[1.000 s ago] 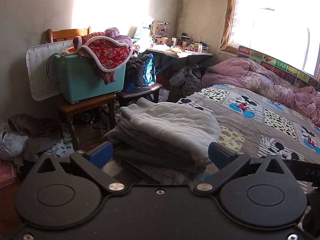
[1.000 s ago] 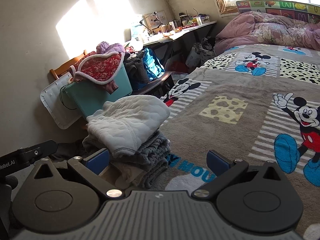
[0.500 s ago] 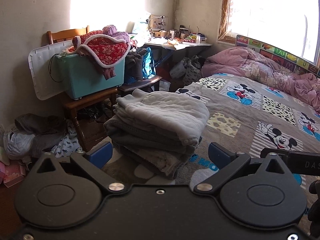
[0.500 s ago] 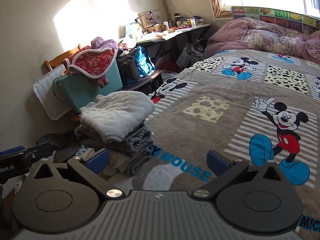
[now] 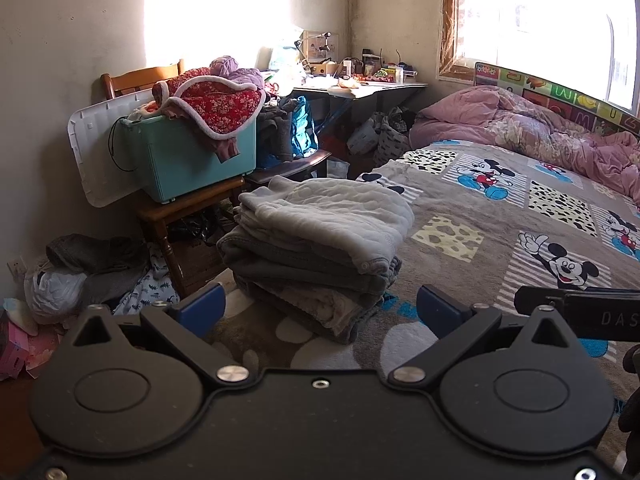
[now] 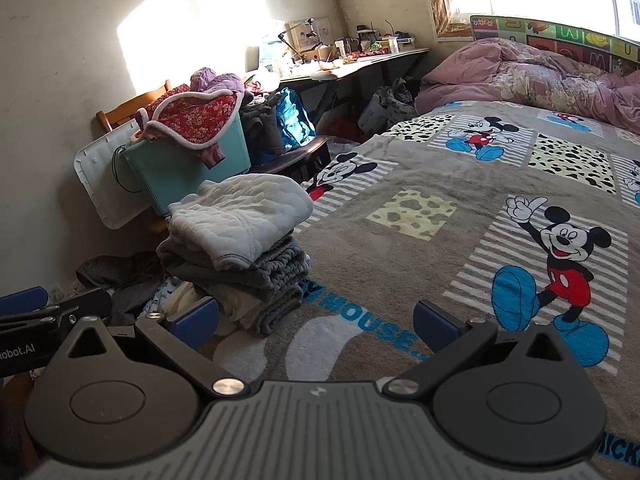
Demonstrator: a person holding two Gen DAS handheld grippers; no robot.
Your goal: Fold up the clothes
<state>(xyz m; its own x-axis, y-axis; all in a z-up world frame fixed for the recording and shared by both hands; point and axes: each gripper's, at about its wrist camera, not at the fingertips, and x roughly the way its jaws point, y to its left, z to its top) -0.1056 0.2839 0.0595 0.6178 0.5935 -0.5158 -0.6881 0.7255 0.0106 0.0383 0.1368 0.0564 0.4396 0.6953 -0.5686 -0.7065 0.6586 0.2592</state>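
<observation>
Both grippers' fingers apart, empty

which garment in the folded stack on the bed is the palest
The top one, the quilted light grey garment. It lies over darker grey folded pieces, and both open grippers are off the stack.

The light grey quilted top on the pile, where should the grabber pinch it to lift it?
Probably the rolled folded edge of the light grey quilted top that overhangs the stack of folded grey clothes, coming in level from the near side: that lip sticks out, leaving room for a finger beneath.
</observation>
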